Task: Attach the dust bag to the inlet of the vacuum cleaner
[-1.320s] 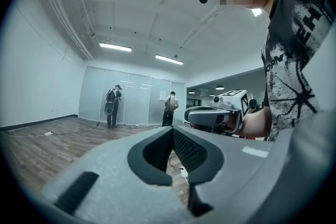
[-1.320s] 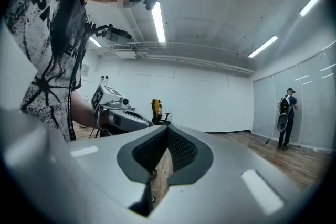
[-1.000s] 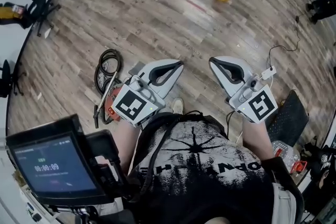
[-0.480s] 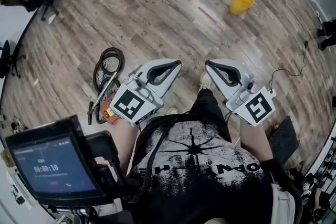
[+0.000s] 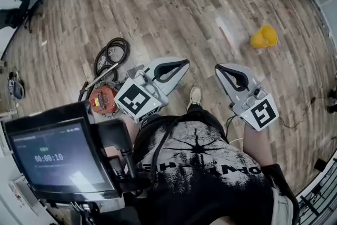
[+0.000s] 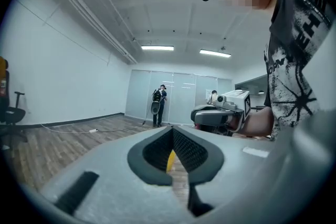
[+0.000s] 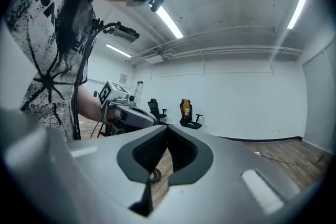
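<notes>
The vacuum cleaner (image 5: 102, 100), a round red and orange body, lies on the wood floor at the left, with its black hose (image 5: 111, 52) coiled just beyond it. I cannot make out a dust bag in any view. My left gripper (image 5: 185, 64) hangs level in front of the person, right of the vacuum, shut and empty. My right gripper (image 5: 217, 67) is beside it, also shut and empty. In the left gripper view the jaws (image 6: 172, 129) meet at the tips. In the right gripper view the jaws (image 7: 167, 127) meet too, and the hose (image 7: 154, 173) shows through the gap below them.
A yellow bucket (image 5: 263, 37) stands on the floor at the right. A black screen (image 5: 58, 158) is mounted at the lower left. Office chairs (image 7: 186, 114) stand by the far wall. People (image 6: 159, 105) stand far off by glass doors.
The whole view has swung: the bucket has slid to the right and down, the vacuum and hose sit nearer the left gripper. Both grippers swept across with the person, still shut.
</notes>
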Tool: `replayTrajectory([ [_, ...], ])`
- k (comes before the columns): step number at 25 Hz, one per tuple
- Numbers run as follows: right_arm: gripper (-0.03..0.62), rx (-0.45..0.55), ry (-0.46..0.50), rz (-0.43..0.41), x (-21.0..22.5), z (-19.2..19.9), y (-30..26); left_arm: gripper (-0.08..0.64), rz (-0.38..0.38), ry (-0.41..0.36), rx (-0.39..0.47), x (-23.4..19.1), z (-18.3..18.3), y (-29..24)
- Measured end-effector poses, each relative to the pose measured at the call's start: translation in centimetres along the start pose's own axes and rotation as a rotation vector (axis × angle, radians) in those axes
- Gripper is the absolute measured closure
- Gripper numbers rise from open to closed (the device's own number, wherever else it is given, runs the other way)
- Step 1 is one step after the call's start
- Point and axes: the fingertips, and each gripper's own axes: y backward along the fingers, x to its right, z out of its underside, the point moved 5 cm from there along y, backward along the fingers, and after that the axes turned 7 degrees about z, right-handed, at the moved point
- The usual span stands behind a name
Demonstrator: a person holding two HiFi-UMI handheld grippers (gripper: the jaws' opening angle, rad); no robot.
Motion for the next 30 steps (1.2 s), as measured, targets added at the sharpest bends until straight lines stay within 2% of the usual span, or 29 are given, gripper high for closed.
replayTrajectory([
  [3,0.592,-0.01,-0.016,-0.044,5.5,0.0,0.1,0.561,-0.048,0.001,0.004,-2.1,-1.7,-3.9],
  [5,0.592,-0.025,-0.015,-0.089,7.7,0.5,-0.2,0.561,-0.084,0.0,0.011,-2.8,-2.3,-5.2],
  [10,0.592,-0.011,-0.013,-0.231,8.9,1.2,-4.6,0.561,-0.21,0.004,0.038,-4.3,-1.4,-4.0],
  [16,0.592,0.066,-0.042,-0.43,6.7,1.1,-11.2,0.561,-0.414,0.024,0.046,-6.2,0.7,0.4],
  [19,0.591,0.055,-0.029,-0.578,5.0,0.9,-15.8,0.561,-0.541,0.02,0.088,-8.0,0.6,3.9],
  [22,0.592,0.035,0.009,-0.682,1.6,-0.8,-23.0,0.561,-0.644,0.031,0.132,-11.3,-0.1,9.8],
  [24,0.592,0.063,0.028,-0.741,-0.7,-2.4,-27.0,0.561,-0.702,0.037,0.133,-12.9,-0.4,13.1],
  [27,0.592,0.081,0.053,-0.891,-4.1,-3.4,-31.9,0.561,-0.839,0.038,0.172,-14.0,-0.3,17.4],
  [30,0.592,0.084,0.062,-1.024,-8.8,-3.9,-35.4,0.561,-0.96,0.009,0.205,-13.9,-0.3,22.1],
])
